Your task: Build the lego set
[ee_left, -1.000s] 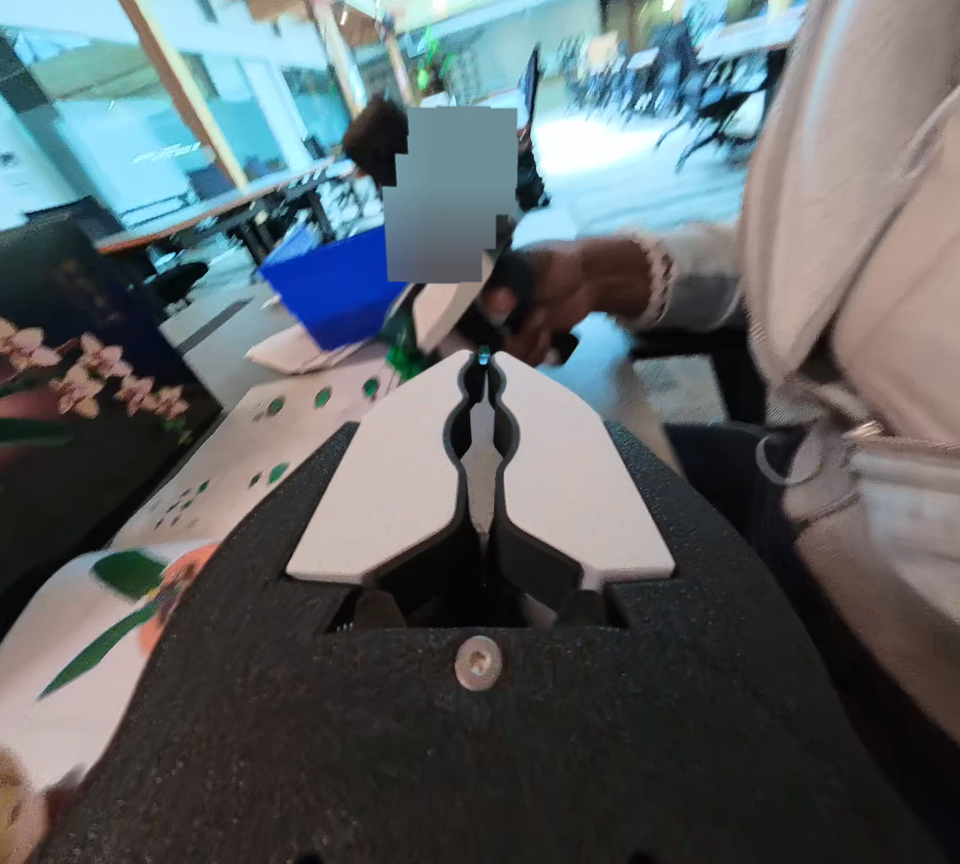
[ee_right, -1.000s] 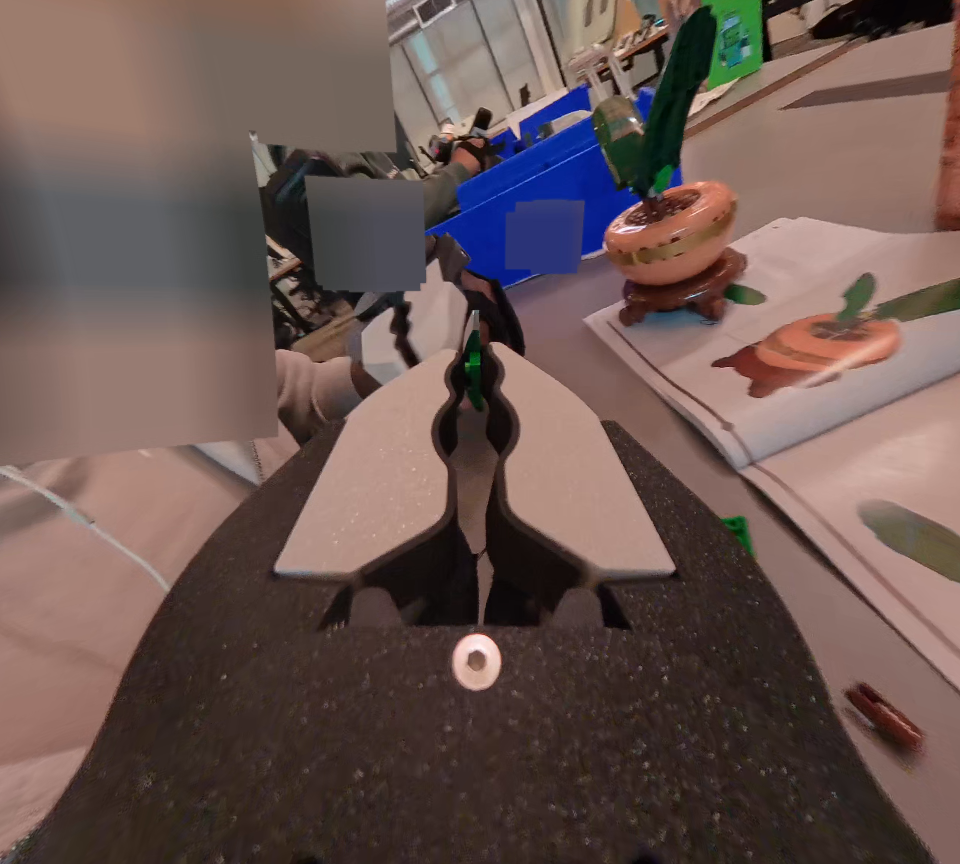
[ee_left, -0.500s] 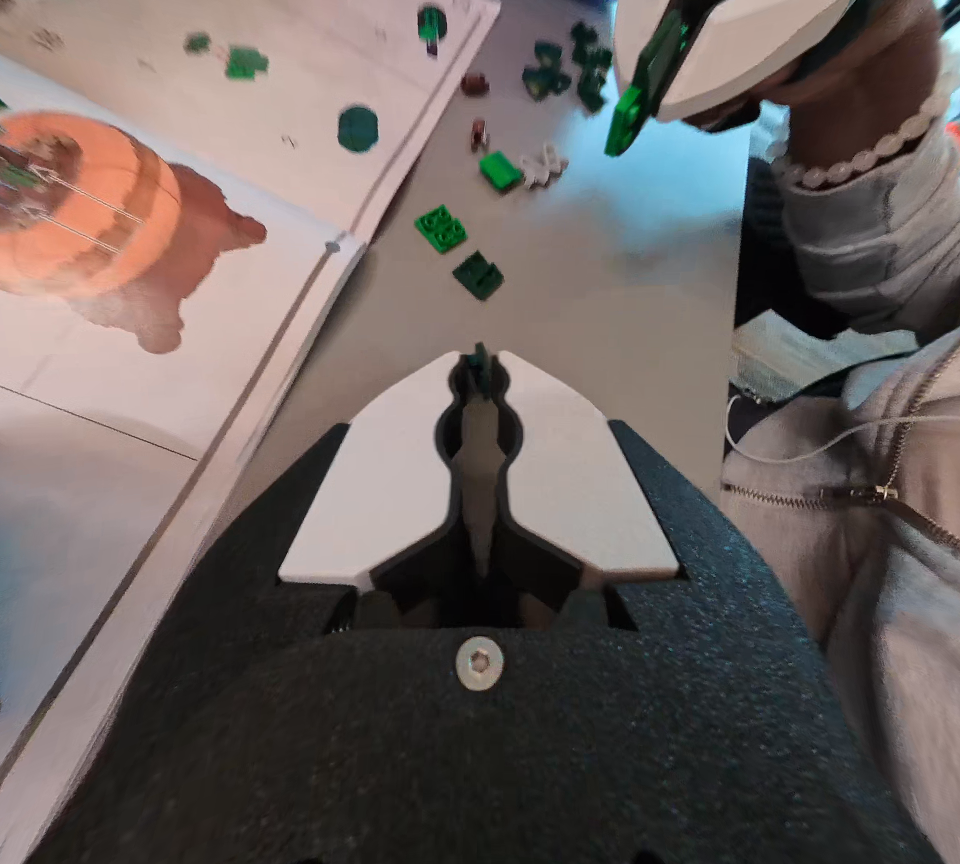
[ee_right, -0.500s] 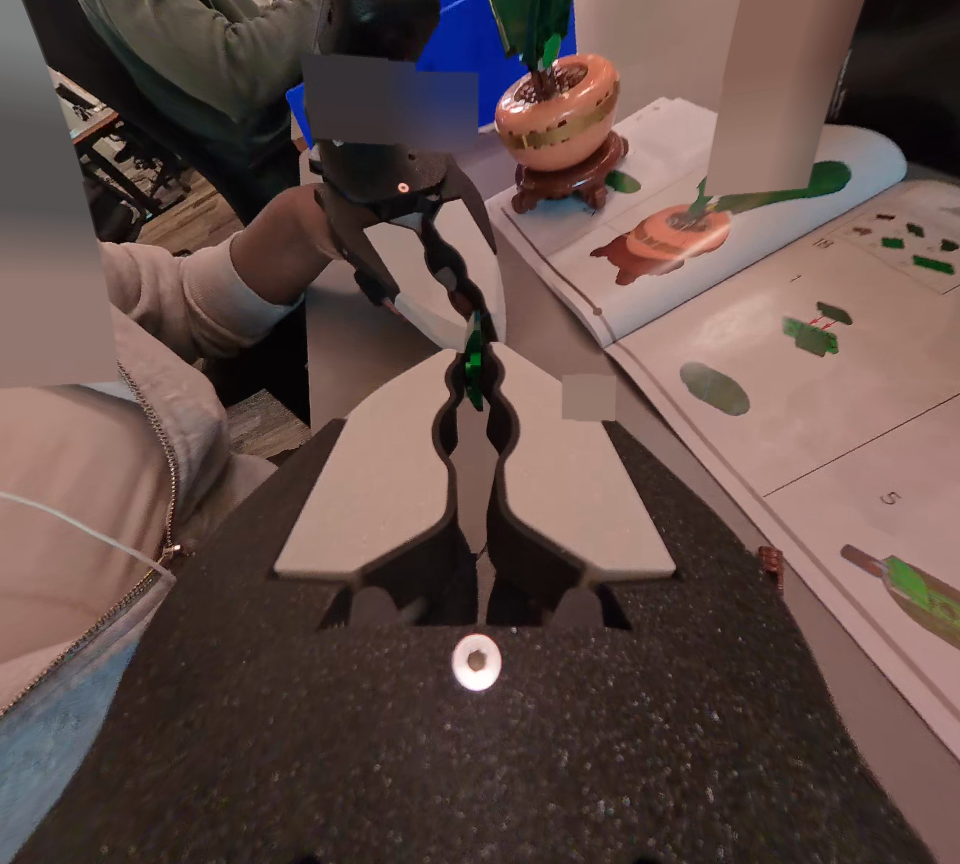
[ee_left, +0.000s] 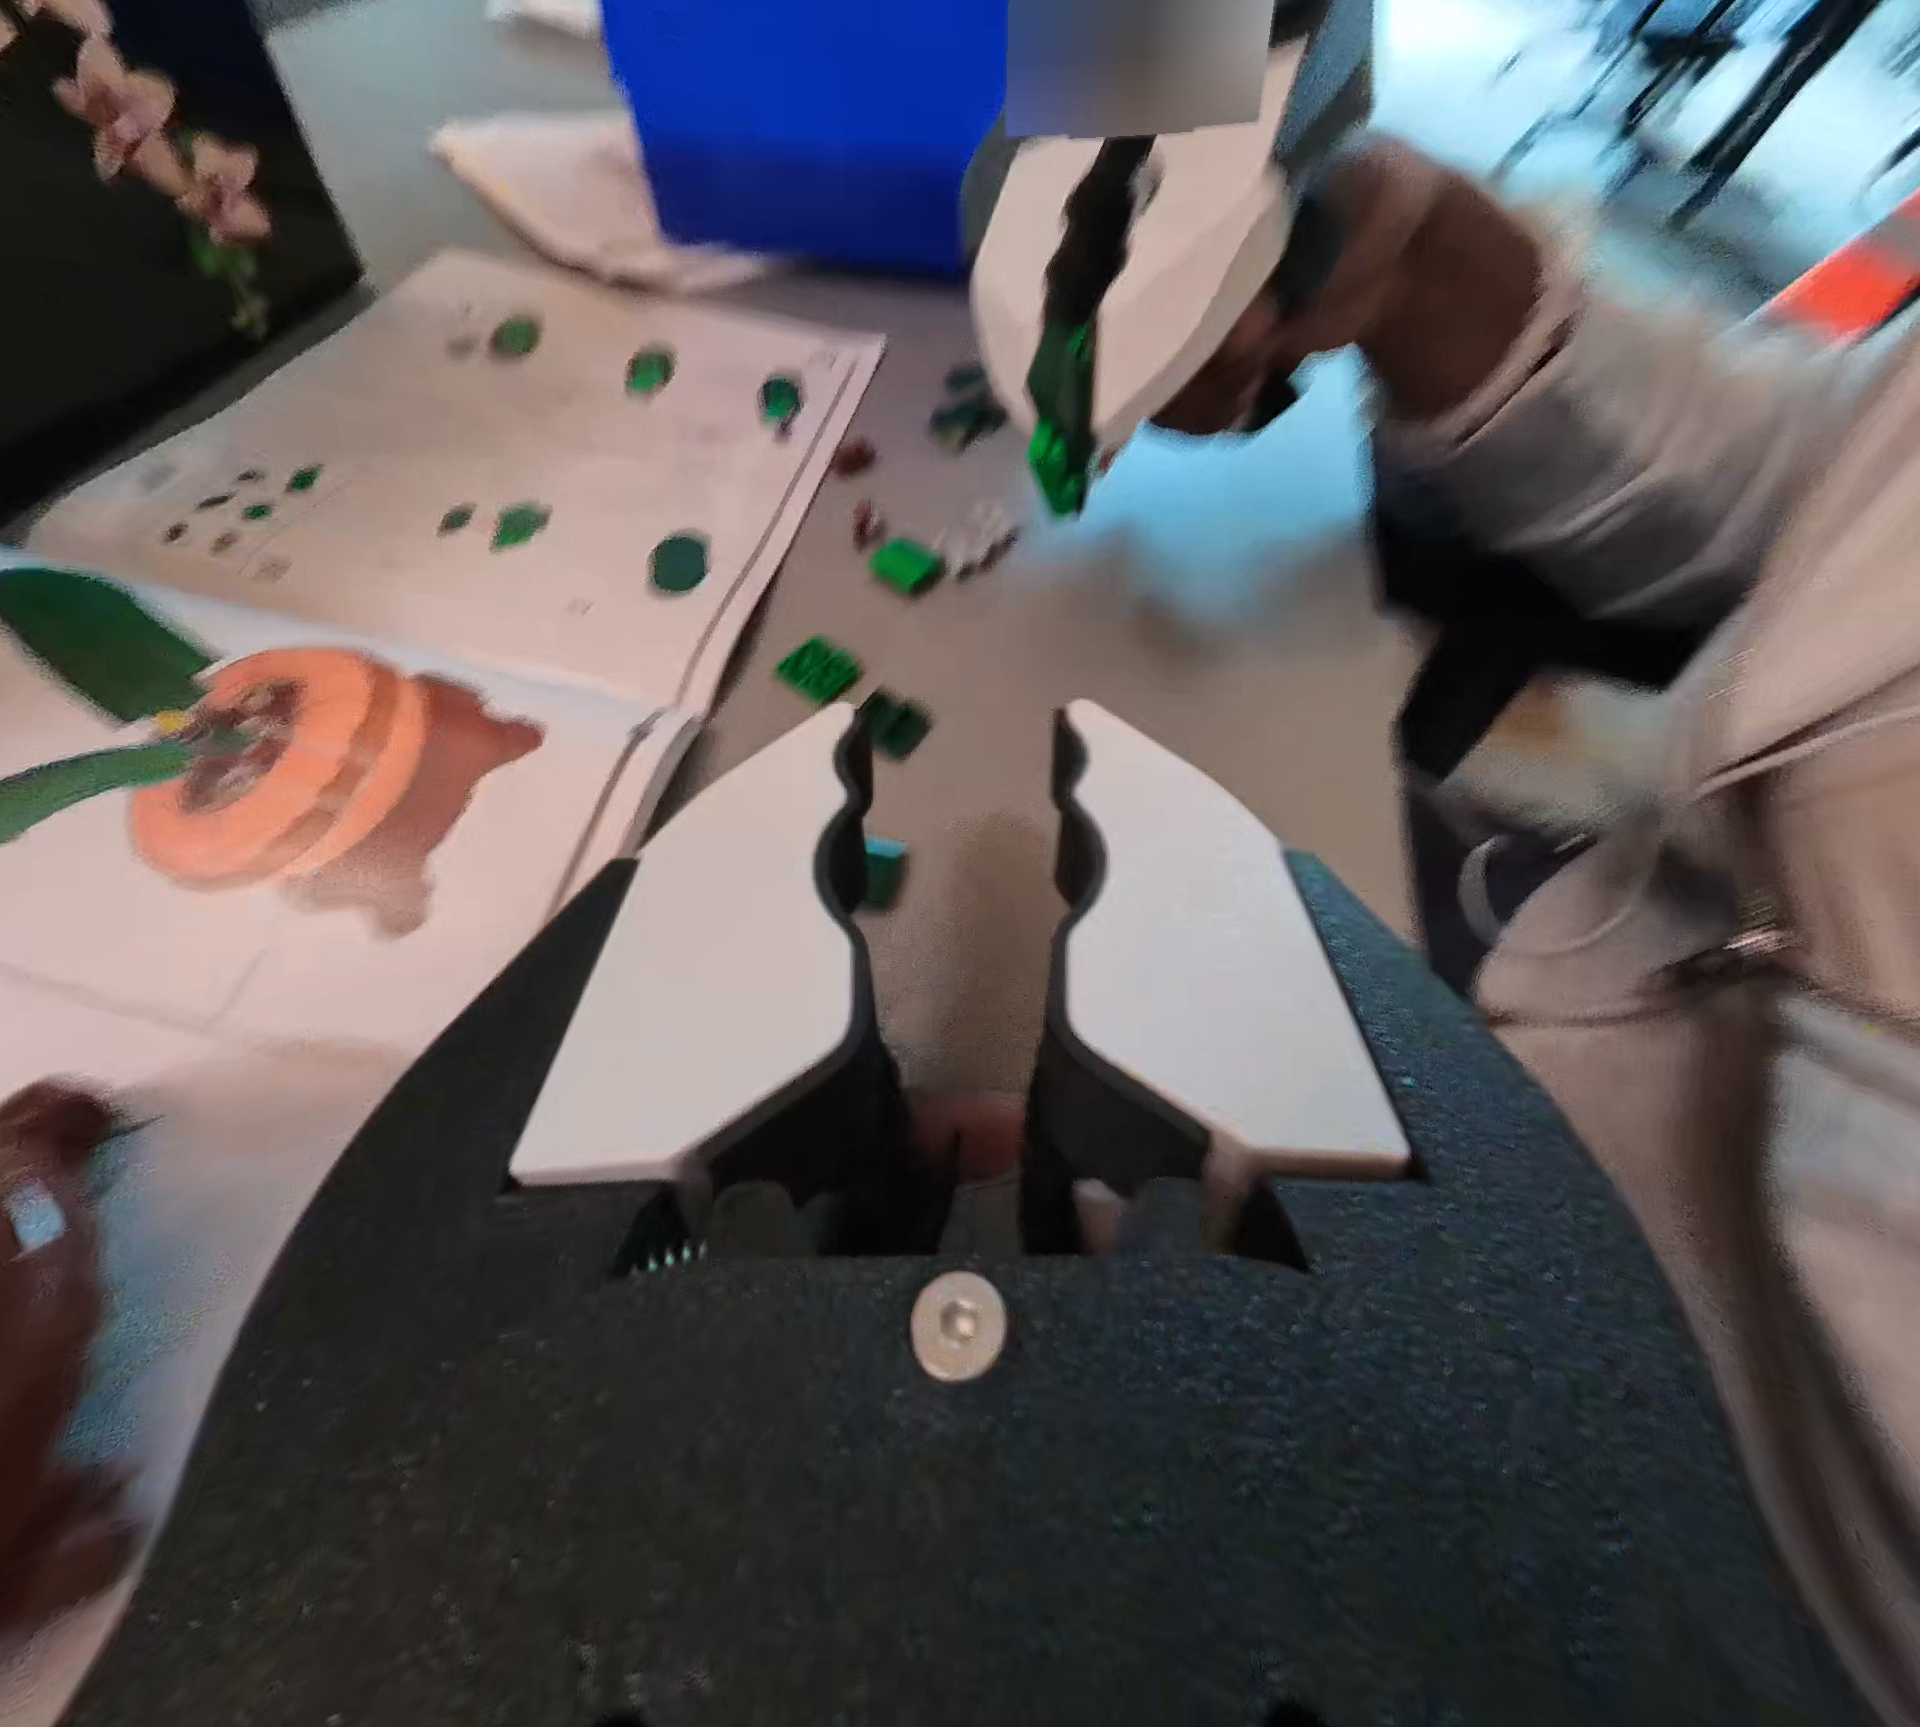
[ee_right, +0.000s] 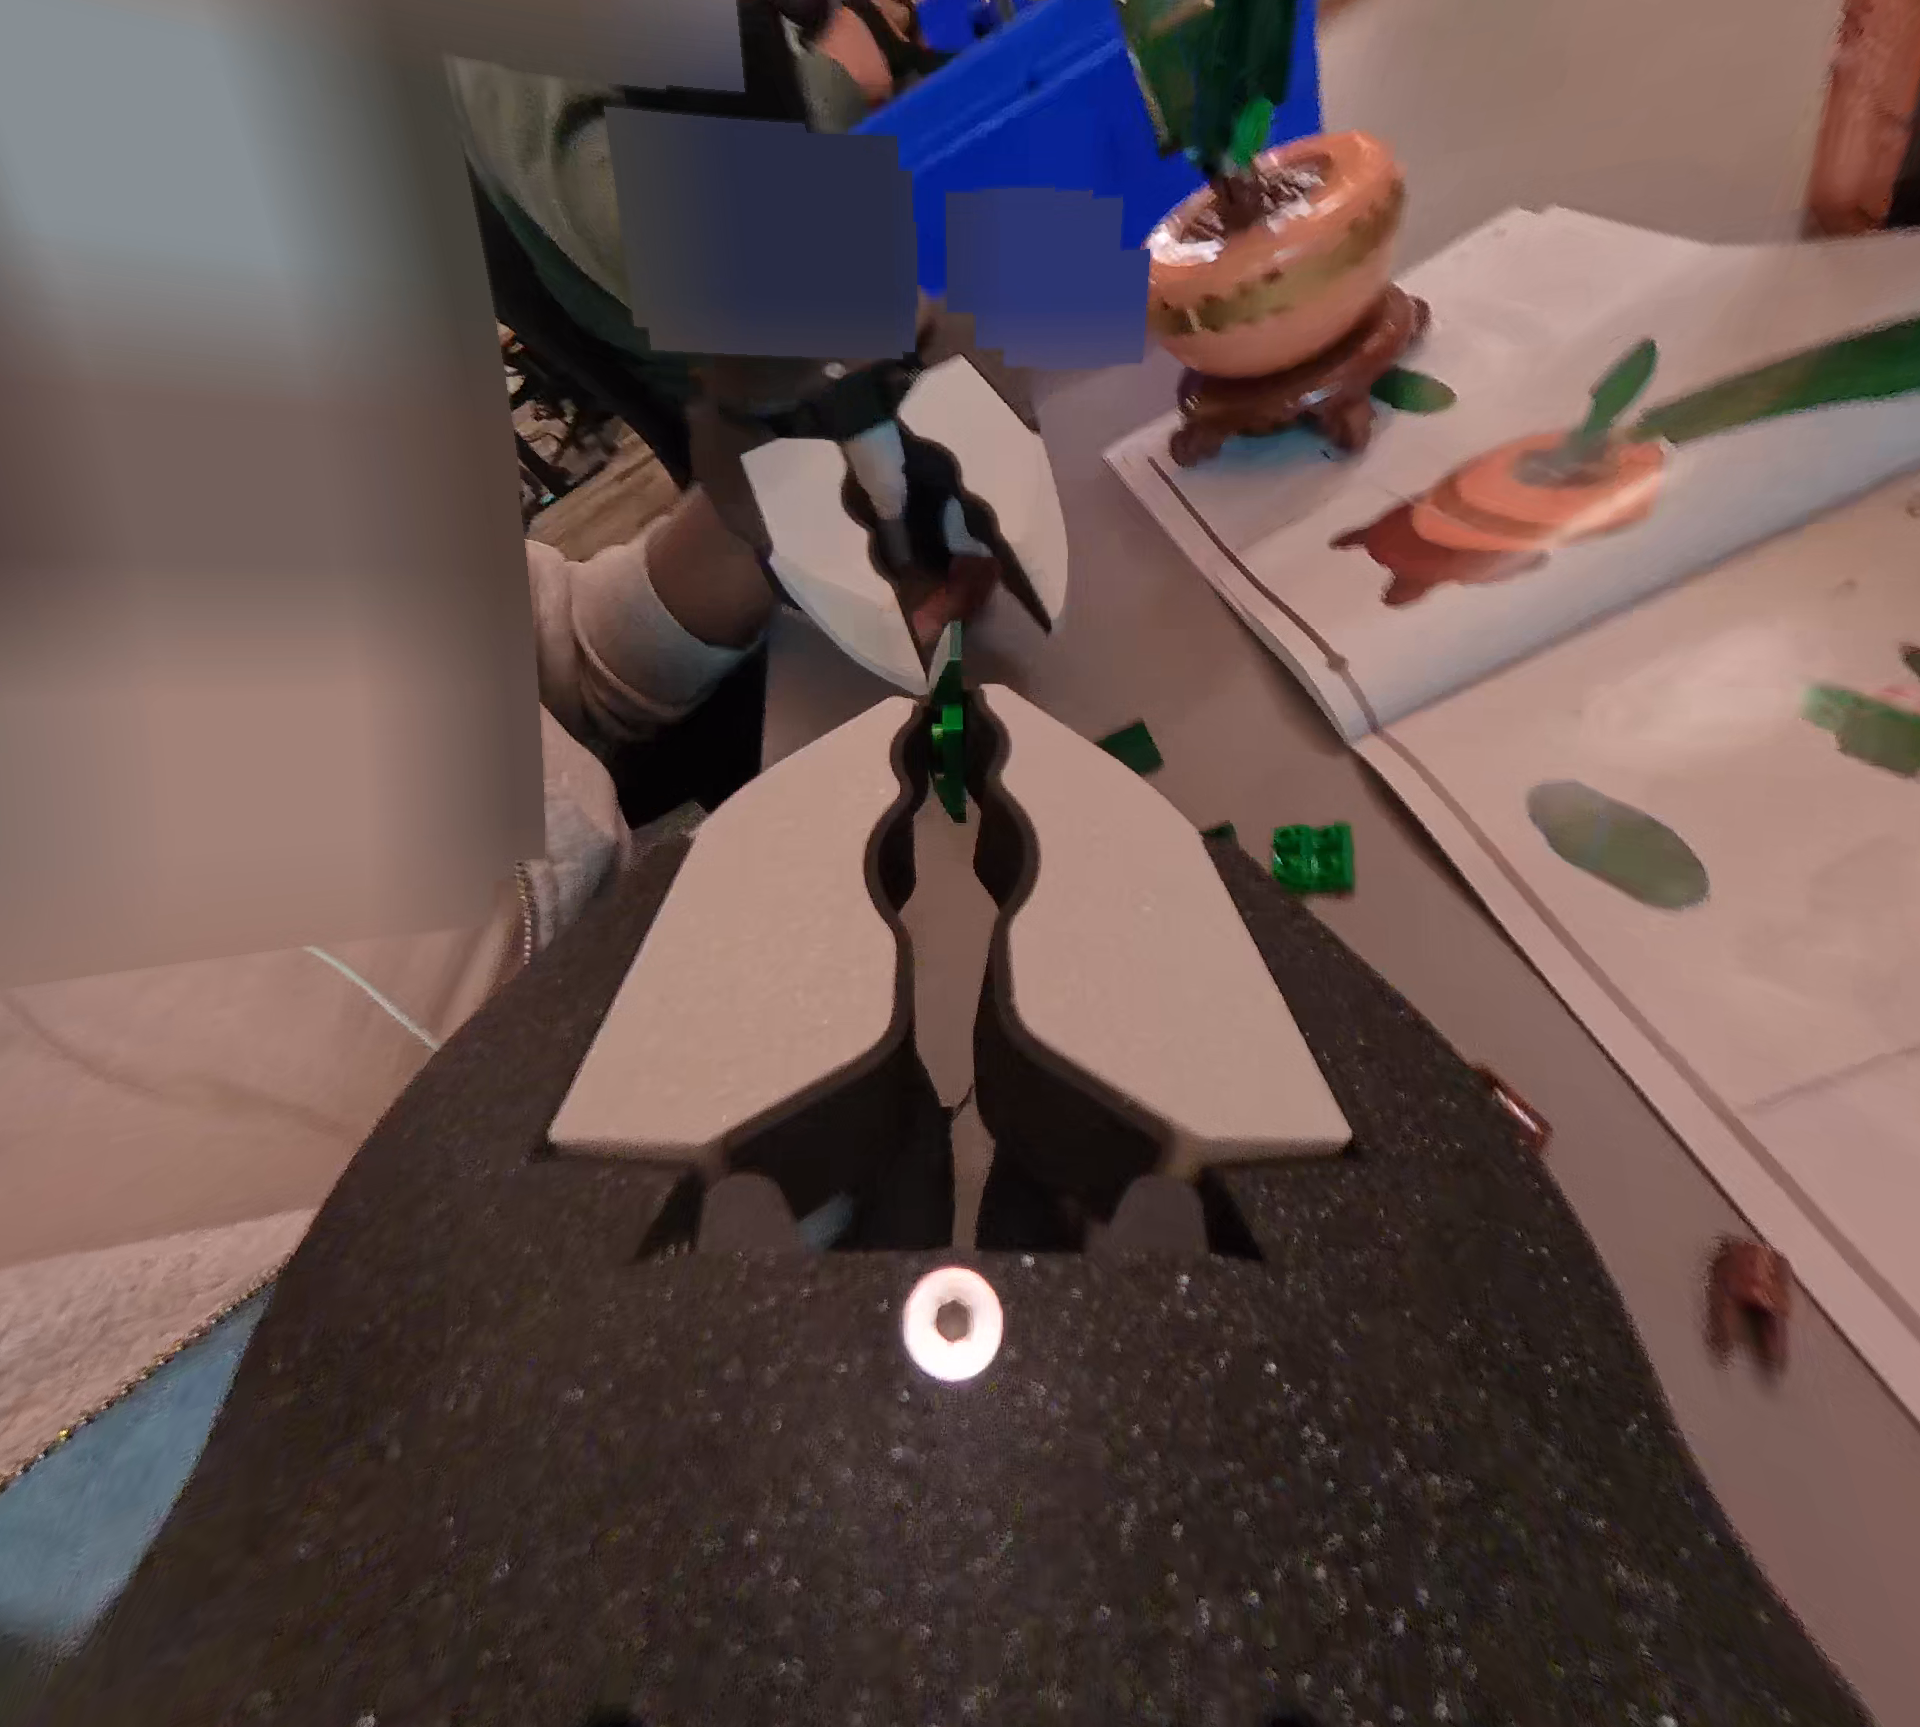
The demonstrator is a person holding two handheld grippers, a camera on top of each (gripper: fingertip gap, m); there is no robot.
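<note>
The left gripper (ee_left: 954,721) has its two white fingers (ee_left: 717,939) spread apart, with nothing between them. It hangs over the grey counter (ee_left: 1143,690). A small teal brick (ee_left: 883,869) shows just inside the left finger, but the picture is blurry, so I cannot tell if it touches the finger or lies on the counter below.

The right gripper (ee_right: 948,706) has its fingers pressed together on a green lego piece (ee_right: 948,758). The piece is thin and stands on edge at the tips, poking out past them. In the left wrist view the same piece (ee_left: 1060,430) hangs down from the right gripper (ee_left: 1070,420) above the counter.

Loose lego bricks lie on the counter. A bright green brick (ee_left: 819,669) and a dark green brick (ee_left: 896,725) sit side by side just ahead of the left fingers. Another green brick (ee_left: 906,563) lies farther off, beside some white bits (ee_left: 977,534). In the right wrist view a green brick (ee_right: 1313,858) lies near the edge of the open booklet (ee_right: 1558,950). A brown piece (ee_right: 1745,1303) lies near the bottom of that view.

The booklet (ee_left: 436,514) lies open and flat, showing pictures of an orange pot and green leaves. A built lego plant (ee_right: 1273,264) stands on its far page: an orange pot on a brown stand with tall green leaves. A blue bin (ee_left: 800,77) stands behind the booklet.
</note>
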